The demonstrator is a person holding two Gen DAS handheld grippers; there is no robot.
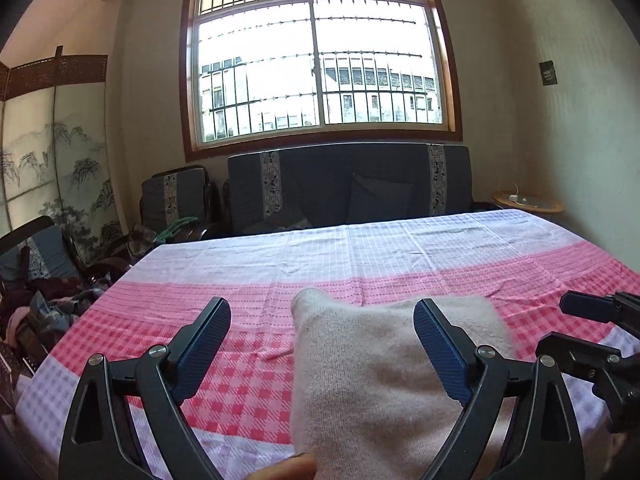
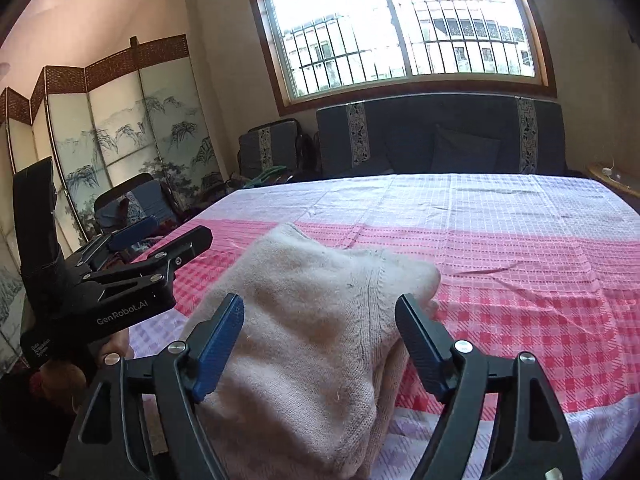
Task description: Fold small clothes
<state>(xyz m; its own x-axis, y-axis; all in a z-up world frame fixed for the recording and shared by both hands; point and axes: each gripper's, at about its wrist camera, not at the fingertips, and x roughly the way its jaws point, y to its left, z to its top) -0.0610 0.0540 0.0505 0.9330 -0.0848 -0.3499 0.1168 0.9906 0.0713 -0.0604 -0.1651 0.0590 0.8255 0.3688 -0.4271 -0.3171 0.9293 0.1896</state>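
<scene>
Two hand-held grippers were in view above a bed covered by a pink and white checked sheet (image 1: pixel 400 256). The left gripper (image 1: pixel 322 344) stood with its jaws spread wide, the blue pads well apart and pressing on nothing. The right gripper (image 2: pixel 320 344) likewise stood wide open, its pads clear of the fabric on both sides. A pale knitted garment (image 2: pixel 312 312), beige-pink in tone, lay bunched on the sheet near the front edge of the bed, rising between and ahead of both pairs of fingers; in the left wrist view it reached from the left gripper's middle across to its right finger. Neither gripper held it. In the right wrist view a hand (image 2: pixel 116 344) was seen grasping the handle of the left gripper. Behind the bed stood a dark sofa (image 1: pixel 348 184) beneath a barred window (image 1: pixel 316 60), and a folding screen (image 2: pixel 120 128) painted with a landscape stood at the left. Loose clothing (image 1: pixel 48 300) lay heaped beside the bed at the left.
</scene>
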